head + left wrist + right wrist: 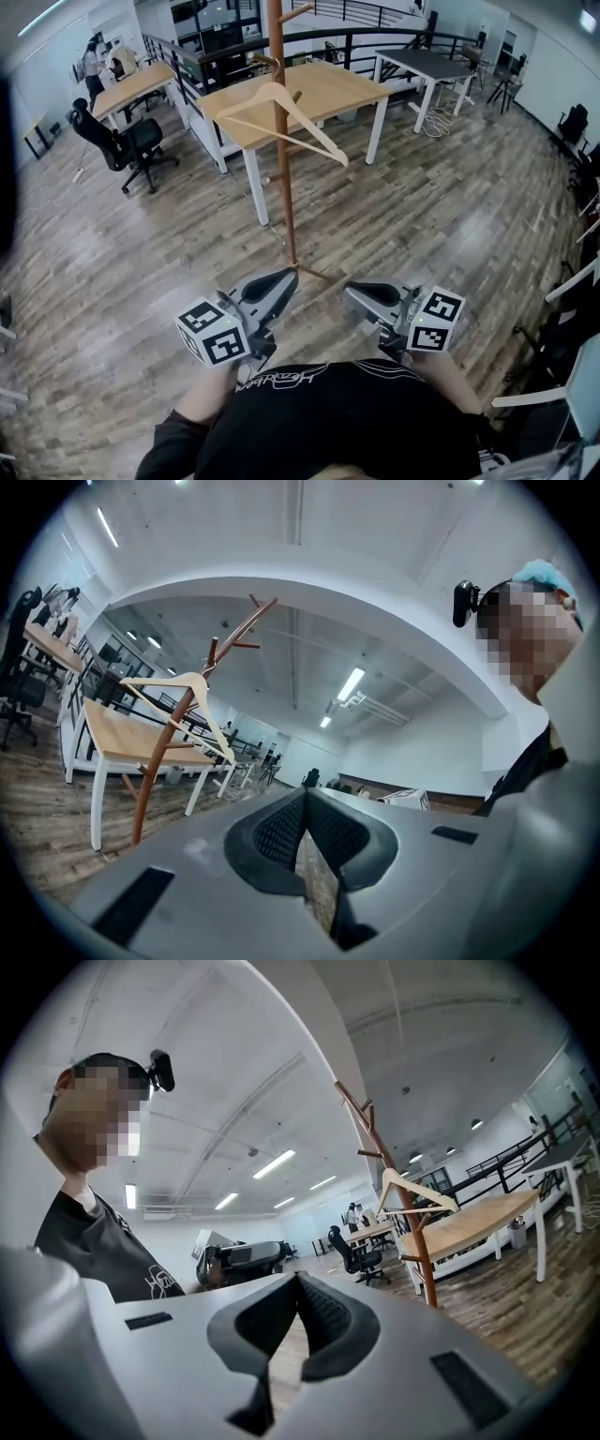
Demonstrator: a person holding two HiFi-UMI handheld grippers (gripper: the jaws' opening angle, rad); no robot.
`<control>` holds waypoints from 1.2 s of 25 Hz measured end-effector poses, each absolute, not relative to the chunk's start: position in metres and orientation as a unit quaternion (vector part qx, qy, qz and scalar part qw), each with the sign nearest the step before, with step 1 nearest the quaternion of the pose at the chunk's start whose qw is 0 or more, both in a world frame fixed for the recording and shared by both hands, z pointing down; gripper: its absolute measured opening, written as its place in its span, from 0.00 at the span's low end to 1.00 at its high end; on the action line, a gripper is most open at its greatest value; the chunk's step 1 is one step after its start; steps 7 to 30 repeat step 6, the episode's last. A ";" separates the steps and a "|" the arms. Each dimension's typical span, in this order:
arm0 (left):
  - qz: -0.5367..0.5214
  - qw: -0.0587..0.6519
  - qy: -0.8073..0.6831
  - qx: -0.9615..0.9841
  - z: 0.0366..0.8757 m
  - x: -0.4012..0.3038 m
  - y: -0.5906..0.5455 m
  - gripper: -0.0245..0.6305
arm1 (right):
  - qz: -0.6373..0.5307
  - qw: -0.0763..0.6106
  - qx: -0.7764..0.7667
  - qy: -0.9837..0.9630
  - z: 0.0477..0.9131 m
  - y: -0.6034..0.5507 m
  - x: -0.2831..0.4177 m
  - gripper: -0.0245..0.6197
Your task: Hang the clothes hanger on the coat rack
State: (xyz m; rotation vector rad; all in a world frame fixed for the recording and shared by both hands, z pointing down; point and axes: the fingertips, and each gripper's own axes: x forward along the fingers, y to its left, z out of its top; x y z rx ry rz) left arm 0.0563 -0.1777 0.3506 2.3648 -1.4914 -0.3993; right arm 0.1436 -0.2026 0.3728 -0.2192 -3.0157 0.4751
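**Item 1. Left gripper (305,794).** The fingers (279,833) are clenched tip to tip with nothing between them. Only floor shows through the slit below the tips. In the head view it sits at lower centre-left, pointing up-frame toward the foot of the rack.

**Item 2. Right gripper (298,1277).** The fingers (325,1316) are likewise clenched on nothing. In the head view it sits at lower centre-right, level with its partner and angled in toward the same pole. Both tools are held close to the person's black shirt (328,412) and well apart from the hanger. With nothing left to carry, this reads as a rest posture, clear of the rack.

**Item 3. Clothes hanger (314,129).** Pale wood, triangular, at upper centre of the head view. Its hook, too small to make out, appears to go over one of the short upper pegs, and the frame hangs free across the pole. The right arm sits lower than the left, so it hangs somewhat skewed, probably because the peg slopes. Its weight seems to be borne by the peg alone.

**Item 4. Coat rack (286,187).** A brown wooden pole with angled pegs near the top. It stands on the plank floor (141,244) just up-frame of the grippers.

**Item 5. Surroundings.** A light wooden worktop (328,89) stands behind the rack, and a black office chair (131,145) is at upper left.

**Status.** Judged from this arrangement, the hanging is done.
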 end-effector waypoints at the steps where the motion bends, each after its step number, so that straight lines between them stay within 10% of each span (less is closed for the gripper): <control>1: -0.141 0.159 -0.521 0.827 0.349 0.057 -0.178 0.05 | 0.154 0.040 -0.070 -0.985 0.371 -0.203 0.145 0.10; 30: -0.143 0.160 -0.519 0.827 0.342 0.057 -0.179 0.05 | 0.154 0.034 -0.063 -0.985 0.362 -0.205 0.147 0.10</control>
